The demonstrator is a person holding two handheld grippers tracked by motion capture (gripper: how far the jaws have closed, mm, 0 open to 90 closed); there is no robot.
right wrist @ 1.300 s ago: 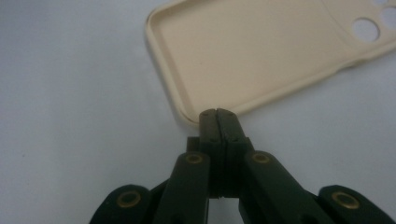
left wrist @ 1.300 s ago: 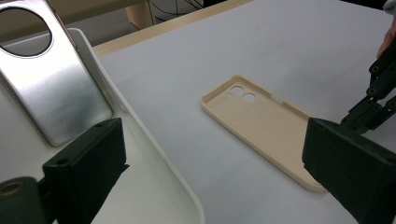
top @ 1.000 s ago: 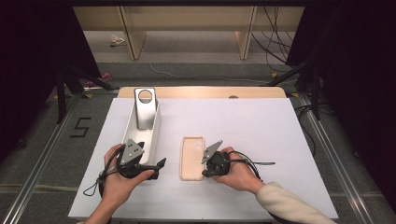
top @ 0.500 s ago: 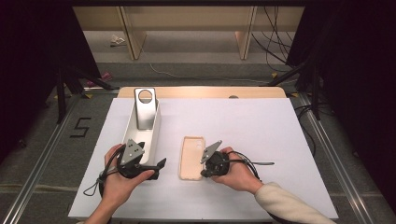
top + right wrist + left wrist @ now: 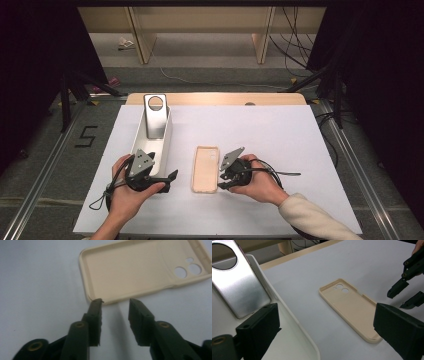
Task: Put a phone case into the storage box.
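A beige phone case [image 5: 205, 169] lies open side up on the white table, its two camera holes [image 5: 186, 271] at the far end. My right gripper [image 5: 220, 181] sits just right of the case's near end. Its jaws have just been opening and now stand partly apart [image 5: 115, 303] with nothing between them; one fingertip [image 5: 97, 302] is at the case's rim. My left gripper [image 5: 170, 182] rests at the near end of a white tray [image 5: 168, 131], jaws wide open [image 5: 327, 337] and empty. A silver plate [image 5: 239, 290] with a round hole leans upright in the tray.
The white sheet [image 5: 280, 135] covers the table; bare room lies right of the case and behind it. A wooden strip [image 5: 215, 98] runs along the table's far edge. Cables trail from both grippers toward the near edge. Dark stands and floor surround the table.
The right gripper's jaws have parted a little beside the case. Both hands have stayed nearly where they were, and the case and tray have not moved.
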